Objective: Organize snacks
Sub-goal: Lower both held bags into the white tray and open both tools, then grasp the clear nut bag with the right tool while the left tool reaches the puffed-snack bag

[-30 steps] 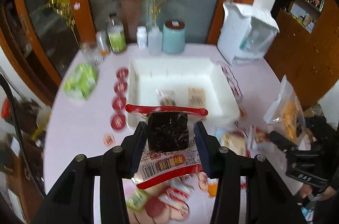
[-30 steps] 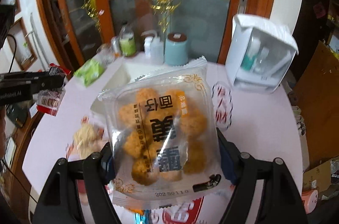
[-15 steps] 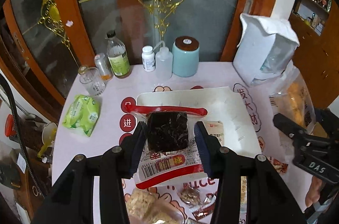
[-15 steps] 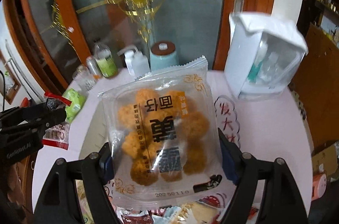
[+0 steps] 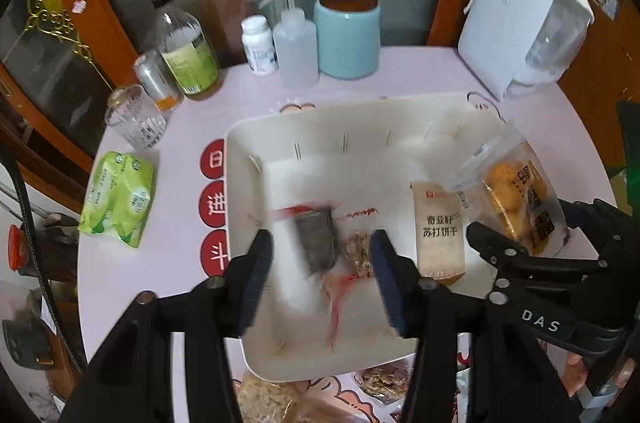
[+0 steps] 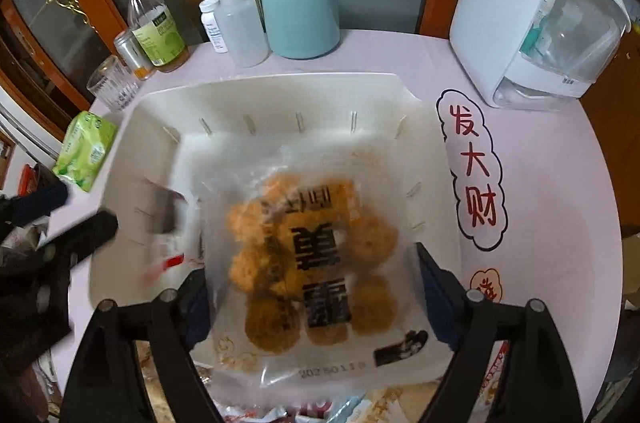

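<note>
A white bin [image 5: 248,151] stands on the pink table, also in the right wrist view [image 6: 160,127]. My left gripper [image 5: 322,263] is open above it; the dark snack packet [image 5: 316,243] with red trim is blurred, loose and falling into the bin. A beige cracker packet [image 5: 438,231] and a small nut packet [image 5: 360,251] lie inside. My right gripper [image 6: 312,291] has its jaws spread wide; the clear bag of orange puffs [image 6: 312,247] is blurred between them over the bin, and whether it is gripped is unclear. The bag also shows in the left wrist view [image 5: 516,199].
At the back stand a teal canister [image 5: 347,33], a squeeze bottle [image 5: 298,53], a pill bottle [image 5: 259,45], a green-labelled bottle [image 5: 184,55], a glass [image 5: 136,121] and a white appliance [image 5: 520,19]. A green tissue pack [image 5: 118,197] lies left. More snacks [image 5: 264,399] lie at the near edge.
Both grippers moved forward over the bin. The left gripper opened and the dark packet dropped from it. The right gripper's jaws widened and the puff bag is now blurred.
</note>
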A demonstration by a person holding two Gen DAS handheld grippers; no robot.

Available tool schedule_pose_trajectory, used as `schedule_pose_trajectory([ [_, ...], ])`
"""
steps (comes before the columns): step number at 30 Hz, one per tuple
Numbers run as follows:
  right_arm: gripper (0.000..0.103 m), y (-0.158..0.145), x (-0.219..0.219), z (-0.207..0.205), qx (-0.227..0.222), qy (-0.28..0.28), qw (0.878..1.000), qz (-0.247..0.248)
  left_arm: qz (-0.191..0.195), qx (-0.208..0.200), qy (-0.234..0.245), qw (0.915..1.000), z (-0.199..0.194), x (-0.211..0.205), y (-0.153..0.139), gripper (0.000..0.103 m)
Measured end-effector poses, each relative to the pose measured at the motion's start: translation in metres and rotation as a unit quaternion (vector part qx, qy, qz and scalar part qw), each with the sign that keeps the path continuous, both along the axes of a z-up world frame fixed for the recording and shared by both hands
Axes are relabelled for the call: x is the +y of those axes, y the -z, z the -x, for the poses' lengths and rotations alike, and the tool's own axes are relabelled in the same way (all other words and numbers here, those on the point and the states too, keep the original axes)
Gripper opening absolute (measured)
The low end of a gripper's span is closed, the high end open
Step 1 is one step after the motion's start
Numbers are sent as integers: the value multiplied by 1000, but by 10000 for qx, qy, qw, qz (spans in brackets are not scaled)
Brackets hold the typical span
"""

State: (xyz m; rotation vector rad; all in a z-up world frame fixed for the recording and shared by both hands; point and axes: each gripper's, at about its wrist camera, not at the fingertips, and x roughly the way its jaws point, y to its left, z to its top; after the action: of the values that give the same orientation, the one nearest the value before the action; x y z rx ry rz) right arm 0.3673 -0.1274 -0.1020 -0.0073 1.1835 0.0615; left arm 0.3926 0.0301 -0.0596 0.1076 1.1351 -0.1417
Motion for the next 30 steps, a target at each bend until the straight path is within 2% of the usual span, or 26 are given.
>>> schedule_pose_trajectory([
  [1, 87, 1, 0, 1, 3, -6, 10000, 49, 42, 52, -4, 10000, -1, 1, 3, 85],
  [2, 90, 1, 0, 2, -82, -1, 9999, 86, 115, 70, -22, 9999, -2, 3, 5, 98],
  [3, 98, -1, -1, 3, -167, -1, 9998, 78, 197, 52, -62, 9998, -3, 5, 6, 100],
  [4, 101, -4, -2, 4, -246, -5, 9997, 59, 267, 29, -91, 9996, -4, 8, 6, 102],
  [8, 103, -18, -5, 9, -513, -38, 9987, -63, 292, 8, -217, 9993, -6, 18, 4, 102],
  [14, 103, -39, -12, 18, -671, 0, 9975, -200, 246, -79, -296, 9992, 4, 30, -7, 102],
  [30, 102, -100, -23, 77, -1145, -91, 9926, -391, 106, -572, -302, 9978, 69, 50, -74, 102],
])
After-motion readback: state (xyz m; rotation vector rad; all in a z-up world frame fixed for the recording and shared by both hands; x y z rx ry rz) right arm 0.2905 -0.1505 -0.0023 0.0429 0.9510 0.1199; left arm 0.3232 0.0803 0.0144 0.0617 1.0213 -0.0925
